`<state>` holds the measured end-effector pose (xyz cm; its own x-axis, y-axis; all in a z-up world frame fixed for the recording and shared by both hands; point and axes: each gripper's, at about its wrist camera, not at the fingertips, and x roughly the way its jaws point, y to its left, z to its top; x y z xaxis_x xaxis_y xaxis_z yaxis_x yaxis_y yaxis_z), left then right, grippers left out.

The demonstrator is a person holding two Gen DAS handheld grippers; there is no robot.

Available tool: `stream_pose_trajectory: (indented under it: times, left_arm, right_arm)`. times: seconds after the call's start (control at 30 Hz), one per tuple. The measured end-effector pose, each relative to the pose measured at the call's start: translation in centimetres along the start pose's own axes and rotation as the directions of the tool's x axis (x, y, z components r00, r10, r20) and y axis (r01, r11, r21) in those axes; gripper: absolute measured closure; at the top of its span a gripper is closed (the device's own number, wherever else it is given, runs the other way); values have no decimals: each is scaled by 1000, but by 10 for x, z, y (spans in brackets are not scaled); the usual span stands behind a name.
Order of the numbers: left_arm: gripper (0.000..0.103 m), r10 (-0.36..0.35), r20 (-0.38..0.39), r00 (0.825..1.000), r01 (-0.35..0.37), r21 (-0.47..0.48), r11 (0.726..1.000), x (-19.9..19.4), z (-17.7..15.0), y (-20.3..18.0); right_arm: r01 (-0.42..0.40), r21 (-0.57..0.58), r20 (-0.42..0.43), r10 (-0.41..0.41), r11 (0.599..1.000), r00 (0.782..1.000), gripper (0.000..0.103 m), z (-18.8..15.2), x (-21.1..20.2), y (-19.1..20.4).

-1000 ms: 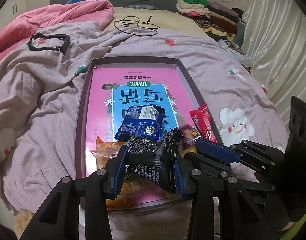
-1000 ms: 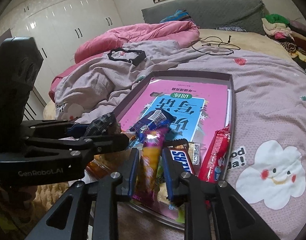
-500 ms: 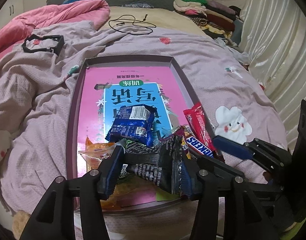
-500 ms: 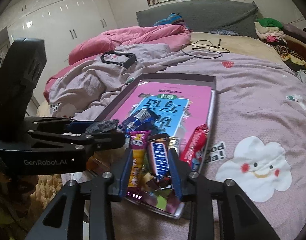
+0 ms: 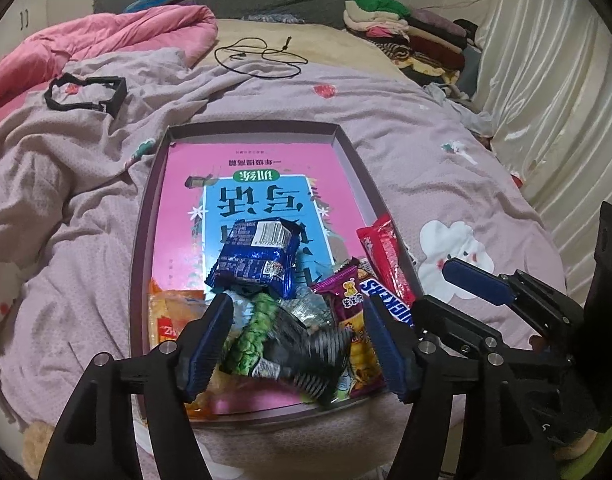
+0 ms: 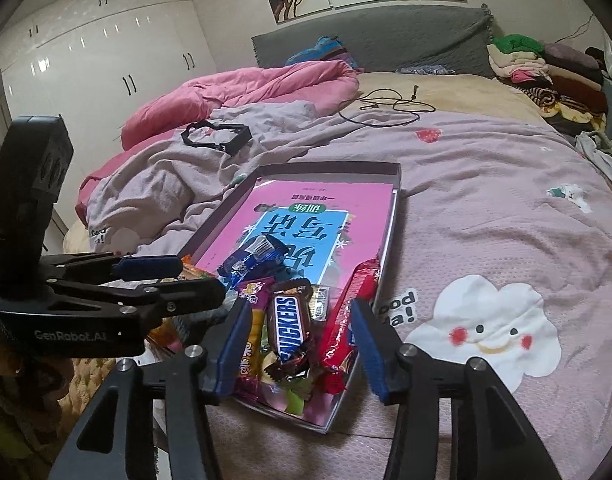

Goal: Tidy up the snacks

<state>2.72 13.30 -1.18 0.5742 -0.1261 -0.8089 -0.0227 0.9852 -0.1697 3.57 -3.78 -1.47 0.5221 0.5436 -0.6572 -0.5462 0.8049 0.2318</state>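
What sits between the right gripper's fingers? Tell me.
In the right wrist view, the Snickers bar lies between the open right gripper's fingers, beside a red wrapper, both in the tray.

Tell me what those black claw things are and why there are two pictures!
Those are two grabbers that a person holds, one in each hand. Each has a little camera looking along its fingers, so you get one picture per hand. The left claw and the right claw both hang wide open over a tray on a bed. Neither holds anything. In the tray lie snacks: a Snickers, a blue pack, a red bar, and a blurry black pack between the left fingers.
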Motion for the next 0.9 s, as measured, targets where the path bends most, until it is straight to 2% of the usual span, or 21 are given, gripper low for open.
stream_pose_trajectory:
  times: [0.23, 0.5, 0.67, 0.9]
  left_arm:
    - [24, 14, 50, 999, -14, -3, 1000, -16, 2, -2]
    - [23, 54, 116, 992, -48, -48, 998, -45, 0, 0]
    - [23, 95, 150, 984, -86, -62, 994, -68, -19, -6]
    - [23, 144, 131, 981, -125, -143, 982, -85, -52, -5]
  right_arm:
    - [35, -4, 31, -35, 999, 999, 40, 2, -11, 1]
    - [73, -30, 128, -68, 997, 989, 28, 8, -43, 9]
    - [88, -54, 151, -79, 995, 985, 22, 6, -63, 19]
    - [100, -43, 137, -94, 994, 986, 15, -6, -84, 30]
